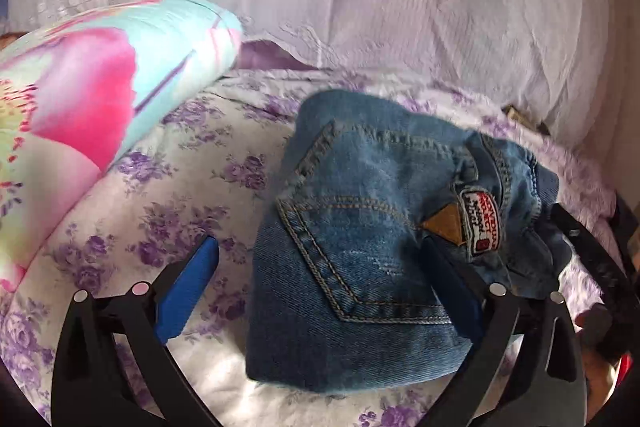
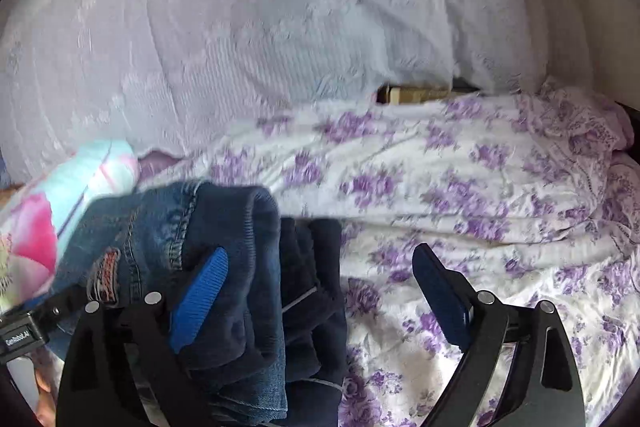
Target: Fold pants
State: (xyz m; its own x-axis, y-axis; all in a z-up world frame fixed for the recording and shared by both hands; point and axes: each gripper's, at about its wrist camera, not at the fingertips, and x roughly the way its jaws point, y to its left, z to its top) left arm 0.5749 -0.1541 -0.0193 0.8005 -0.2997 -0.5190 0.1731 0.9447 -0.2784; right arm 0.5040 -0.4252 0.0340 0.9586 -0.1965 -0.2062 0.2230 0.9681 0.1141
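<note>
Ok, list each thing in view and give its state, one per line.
jeans: folded into a compact bundle, back pocket up, lying on the bed
left hand-held gripper: open, fingers astride the jeans
right hand-held gripper: open, holding nothing
floral sheet: spread, wrinkled
tulip-print bedding: rolled, beside the jeans

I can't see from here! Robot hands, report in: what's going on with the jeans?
Left claw open, empty, over the folded jeans. Right claw open, empty, at the waistband end. Jeans in a compact bundle on the floral sheet. Tulip-print bedding alongside, not touching.
</note>
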